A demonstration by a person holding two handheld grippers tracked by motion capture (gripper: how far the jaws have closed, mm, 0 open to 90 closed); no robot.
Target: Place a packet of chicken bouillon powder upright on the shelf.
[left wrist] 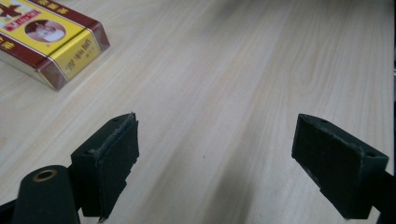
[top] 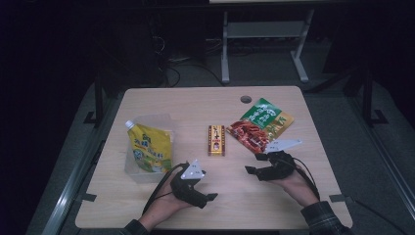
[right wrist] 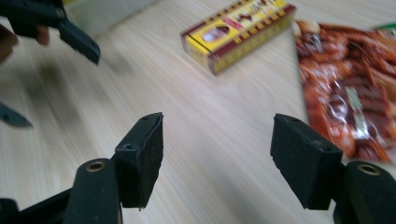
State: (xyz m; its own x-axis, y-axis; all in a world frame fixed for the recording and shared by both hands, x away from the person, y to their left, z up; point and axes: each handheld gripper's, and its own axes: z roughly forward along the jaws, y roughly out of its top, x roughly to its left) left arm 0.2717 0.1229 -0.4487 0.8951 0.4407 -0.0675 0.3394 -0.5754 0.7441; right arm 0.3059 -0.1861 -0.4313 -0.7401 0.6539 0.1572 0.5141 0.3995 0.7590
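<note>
Both tools stand apart and empty: left tool (top: 208, 183), right tool (top: 255, 163). Nothing is lifted yet; the yellow-and-red box (top: 216, 140) lies mid-desk (top: 274, 205), just beyond them, grasping still ahead.

Black left gripper (top: 211, 196), right gripper (top: 256, 163); grey three-cornered plates on top, black cables trailing; plaid sleeve (top: 323, 217) behind right gripper.

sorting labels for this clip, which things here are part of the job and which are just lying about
In the job:
- left gripper, open
- right gripper, open
- small red and yellow cardboard box, nearest both
- red and green snack packet, beside the right gripper

Lying about:
- yellow spouted pouch
- clear plastic tub
</note>
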